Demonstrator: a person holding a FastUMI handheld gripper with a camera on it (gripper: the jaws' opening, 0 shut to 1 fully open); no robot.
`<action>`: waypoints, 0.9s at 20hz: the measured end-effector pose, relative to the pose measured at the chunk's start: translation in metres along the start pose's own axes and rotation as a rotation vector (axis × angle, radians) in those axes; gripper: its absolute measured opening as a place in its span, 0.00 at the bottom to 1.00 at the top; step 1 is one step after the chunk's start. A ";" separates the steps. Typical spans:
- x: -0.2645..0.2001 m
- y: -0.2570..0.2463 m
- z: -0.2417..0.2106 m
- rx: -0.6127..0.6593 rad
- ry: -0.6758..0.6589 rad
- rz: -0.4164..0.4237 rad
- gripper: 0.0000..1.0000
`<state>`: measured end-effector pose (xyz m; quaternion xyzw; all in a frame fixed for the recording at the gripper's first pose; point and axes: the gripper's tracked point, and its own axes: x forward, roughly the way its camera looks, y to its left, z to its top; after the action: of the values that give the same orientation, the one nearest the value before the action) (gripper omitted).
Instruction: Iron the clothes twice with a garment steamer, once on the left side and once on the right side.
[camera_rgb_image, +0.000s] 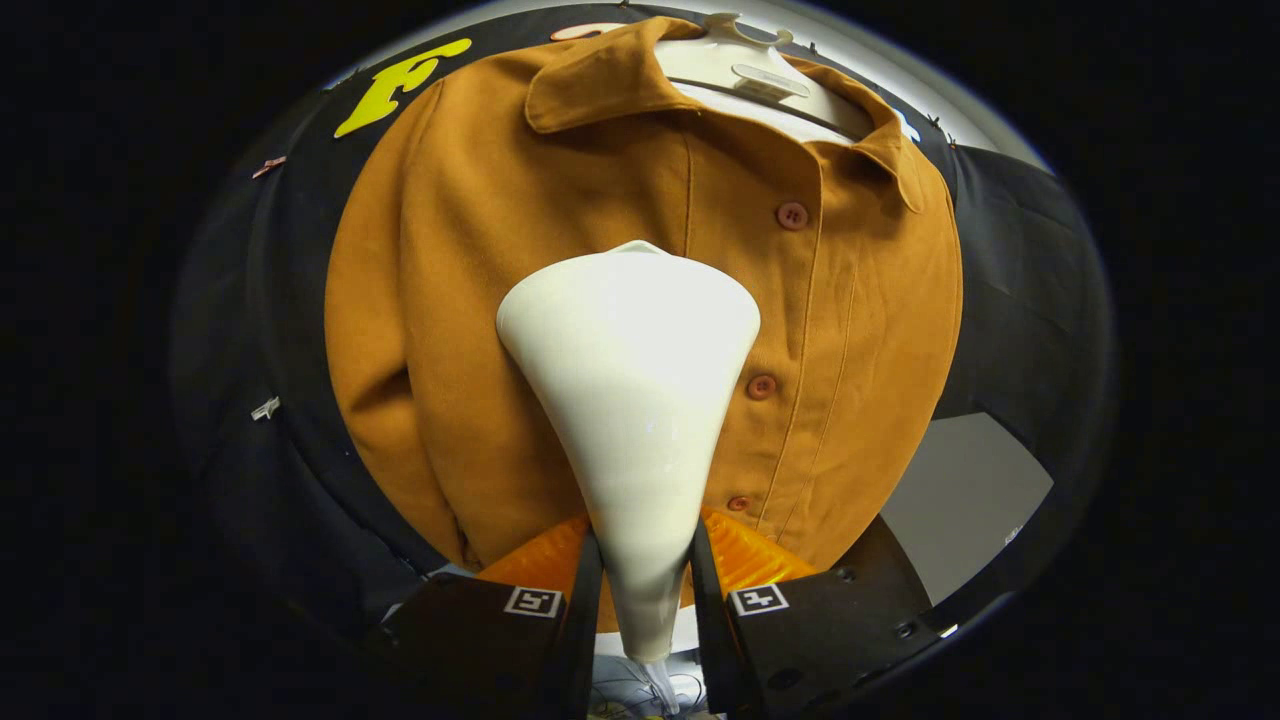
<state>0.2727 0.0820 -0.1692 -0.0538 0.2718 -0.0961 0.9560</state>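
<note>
White garment steamer head is clamped at its narrow neck between the gripper fingers, both pressing on it, jaws narrowed to the neck's width. Wide end of the head is up against the front of the brown-orange shirt, just left of the button placket, about mid-chest; contact can't be confirmed. Shirt hangs buttoned on a white hanger against the black booth wall.

wall: black cloth | panel: pale grey, lower right
</note>
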 end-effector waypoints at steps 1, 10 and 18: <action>0.001 0.000 -0.004 0.000 0.012 -0.001 0.47; 0.015 0.000 -0.052 -0.005 0.132 0.015 0.46; 0.027 0.000 -0.092 -0.023 0.235 0.026 0.47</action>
<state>0.2461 0.0713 -0.2609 -0.0495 0.3840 -0.0863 0.9180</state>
